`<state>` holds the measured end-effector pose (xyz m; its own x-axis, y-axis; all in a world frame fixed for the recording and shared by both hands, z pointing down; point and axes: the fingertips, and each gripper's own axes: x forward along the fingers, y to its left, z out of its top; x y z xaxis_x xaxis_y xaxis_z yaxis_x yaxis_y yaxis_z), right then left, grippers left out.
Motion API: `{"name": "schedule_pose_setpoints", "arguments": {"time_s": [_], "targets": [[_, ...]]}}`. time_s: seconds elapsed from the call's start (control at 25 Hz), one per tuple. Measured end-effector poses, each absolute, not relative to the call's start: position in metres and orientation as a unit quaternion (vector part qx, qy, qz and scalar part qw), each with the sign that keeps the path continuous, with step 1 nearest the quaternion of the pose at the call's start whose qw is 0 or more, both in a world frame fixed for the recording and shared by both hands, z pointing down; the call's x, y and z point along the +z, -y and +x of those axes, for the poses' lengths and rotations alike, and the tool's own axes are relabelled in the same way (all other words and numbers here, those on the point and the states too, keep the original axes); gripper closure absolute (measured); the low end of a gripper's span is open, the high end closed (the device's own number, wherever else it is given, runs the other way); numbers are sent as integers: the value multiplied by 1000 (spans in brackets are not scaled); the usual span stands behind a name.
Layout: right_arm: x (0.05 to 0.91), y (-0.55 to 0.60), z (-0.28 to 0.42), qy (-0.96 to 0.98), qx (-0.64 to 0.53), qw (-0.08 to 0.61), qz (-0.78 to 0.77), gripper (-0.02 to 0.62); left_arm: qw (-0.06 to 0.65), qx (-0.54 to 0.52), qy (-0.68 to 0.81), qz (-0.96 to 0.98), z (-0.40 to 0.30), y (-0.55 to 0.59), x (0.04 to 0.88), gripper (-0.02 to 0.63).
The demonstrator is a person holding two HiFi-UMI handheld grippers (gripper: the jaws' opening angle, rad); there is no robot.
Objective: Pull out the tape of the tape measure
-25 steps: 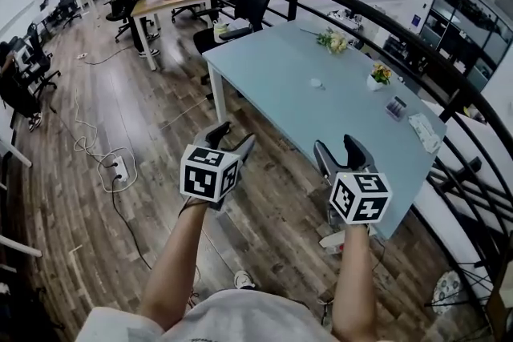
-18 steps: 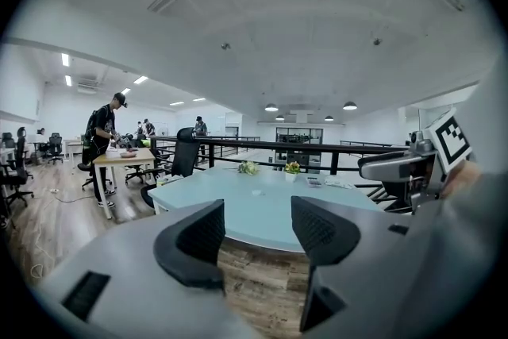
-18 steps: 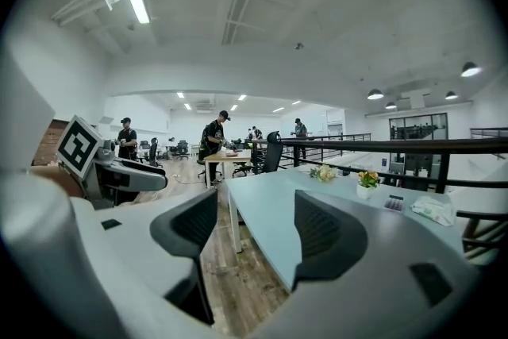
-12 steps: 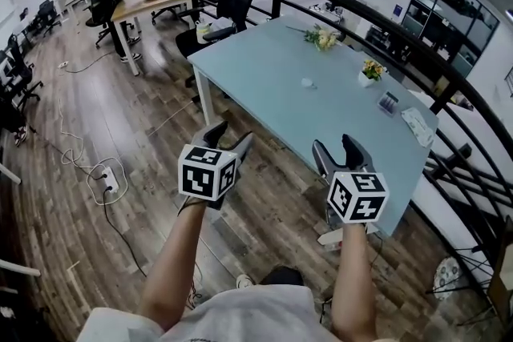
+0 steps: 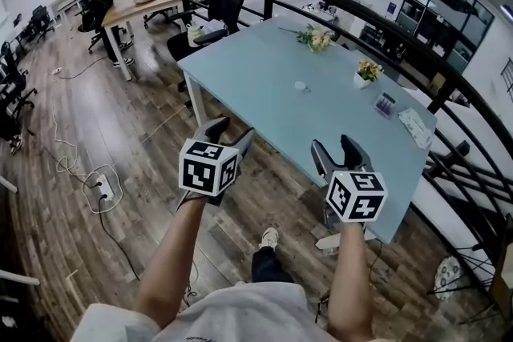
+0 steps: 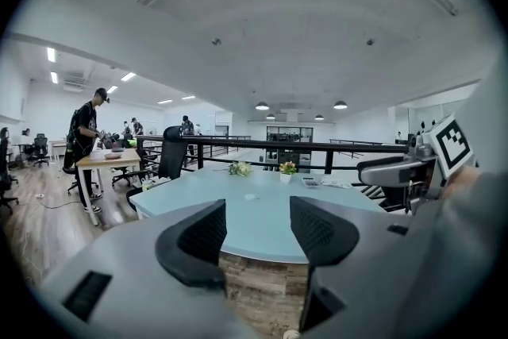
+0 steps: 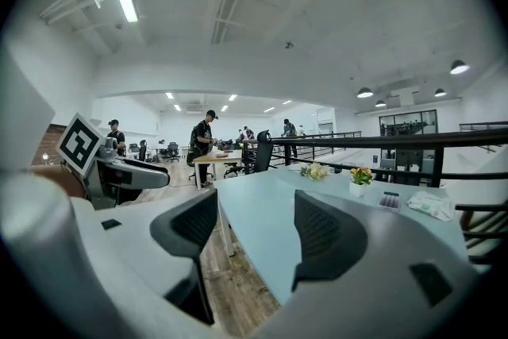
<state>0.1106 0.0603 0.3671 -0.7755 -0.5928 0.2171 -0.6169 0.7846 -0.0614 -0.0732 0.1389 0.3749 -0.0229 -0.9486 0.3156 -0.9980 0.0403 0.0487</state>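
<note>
**Both grippers empty, short of the table.** A person stands just off the pale blue table (image 5: pixel 264 64) with a gripper in each hand, and the tape measure is not yet reached. The left gripper (image 5: pixel 230 130) hangs over the wooden floor (image 5: pixel 120 132), short of the table's near long edge. Its fingers have just eased slightly closer, but they stand well apart with nothing between them. The right gripper (image 5: pixel 335 146) hovers at that same edge, toward the near right corner, with its fingers likewise spread and empty.

The only likely candidate for the tape measure is a small white round object (image 5: pixel 299 86) lying alone near the middle of the table, well apart from both grippers. It is too small to identify for certain, and no drawn tape or tab shows. It lies ahead of both pairs of fingers, in from the near edge and between the lines of the two grippers.

In the left gripper view the object sits almost centred between the fingers, so that gripper appears aimed straight at it. The right gripper looks slightly the nearer of the two. The object is round and offers no long axis to line up on, and which way its tape exits cannot be told. A flower pot (image 5: pixel 367 74) stands further toward the table's far right edge.
</note>
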Motion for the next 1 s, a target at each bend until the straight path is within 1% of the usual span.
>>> {"name": "schedule_pose_setpoints", "arguments": {"time_s": [0.32, 1.0], "targets": [[375, 10, 100, 936, 67, 84, 334, 310, 124, 111, 697, 698, -82, -65, 384, 356], [375, 175, 79, 928, 78, 99, 351, 310, 135, 125, 676, 714, -101, 109, 385, 357]]}}
